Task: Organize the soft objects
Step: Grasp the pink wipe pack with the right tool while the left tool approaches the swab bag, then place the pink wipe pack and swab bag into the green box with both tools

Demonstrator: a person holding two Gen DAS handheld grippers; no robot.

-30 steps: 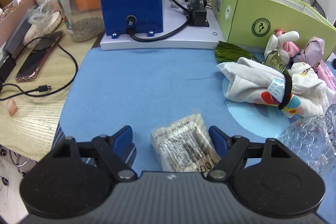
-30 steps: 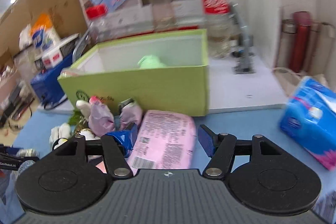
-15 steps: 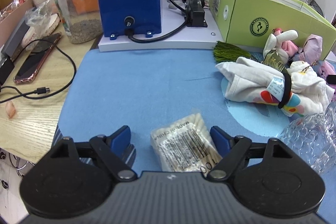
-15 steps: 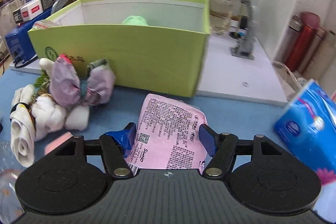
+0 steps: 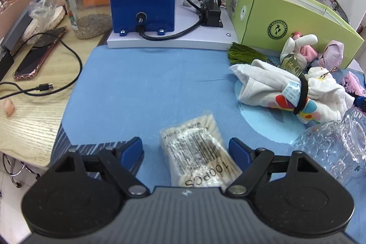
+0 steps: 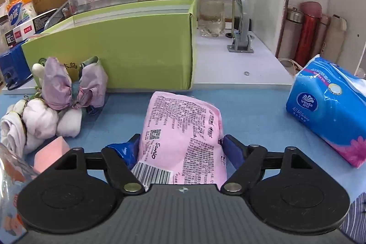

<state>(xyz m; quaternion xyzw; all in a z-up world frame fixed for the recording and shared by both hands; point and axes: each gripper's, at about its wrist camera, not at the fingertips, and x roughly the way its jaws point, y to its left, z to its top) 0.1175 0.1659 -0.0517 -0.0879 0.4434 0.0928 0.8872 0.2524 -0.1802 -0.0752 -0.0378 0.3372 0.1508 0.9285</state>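
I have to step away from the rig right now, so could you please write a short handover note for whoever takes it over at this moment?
Left gripper: open, poised over the cotton swab packet lying on the blue mat, pads clear of it.
Right gripper: jaws opening around the pink packet, which rests on the mat in front of the green box.
On the mat beside the box: banded white cloth bundle, lilac bow, plush bunny.
At far right: blue tissue pack.
Done: the box's contents are not visible from here.
Left: the soft items on the mat remain to be sorted.
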